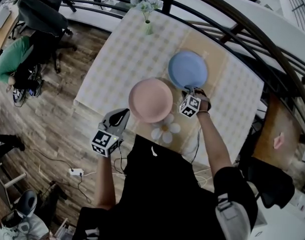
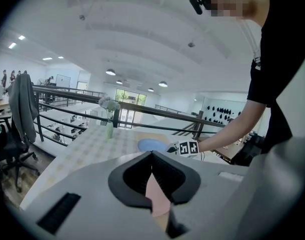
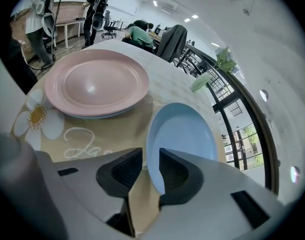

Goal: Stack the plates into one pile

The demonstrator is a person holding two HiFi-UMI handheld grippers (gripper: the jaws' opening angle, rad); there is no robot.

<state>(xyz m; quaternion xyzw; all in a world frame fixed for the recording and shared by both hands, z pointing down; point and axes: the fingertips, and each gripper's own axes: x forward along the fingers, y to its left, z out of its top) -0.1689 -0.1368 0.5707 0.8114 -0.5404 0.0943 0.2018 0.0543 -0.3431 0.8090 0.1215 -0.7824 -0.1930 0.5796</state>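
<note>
Pink was the plate (image 1: 150, 100) that my left tongs (image 2: 152, 155) had by its near left rim. The jaws were closed on it, tips together, with a wedge of pink filling the slot between them. That plate sat over the near middle of the tan mat (image 1: 220, 54), covering the far petals of the white daisy (image 1: 165, 129) on it. Whether it lay on the mat or hung just above it I could not tell, though in the right gripper view a pale bluish edge showed under its near side. The blue plate (image 1: 187, 69) lay flat on the mat, farther off and to the right, just beside the pink one with a small gap between them. My right tongs (image 3: 150, 153) pointed down at its near rim with the jaws apart, and the rim stood between them. It was close against the right jaw, with a strip of tan mat showing between it and the left jaw, so nothing was gripped. The mat lay across a pale checked cloth (image 1: 107, 59) on the table. At the far edge stood a green vase (image 1: 148, 27) of pale flowers, well apart from both plates, with a dark railing (image 1: 232, 30) beyond it.
</note>
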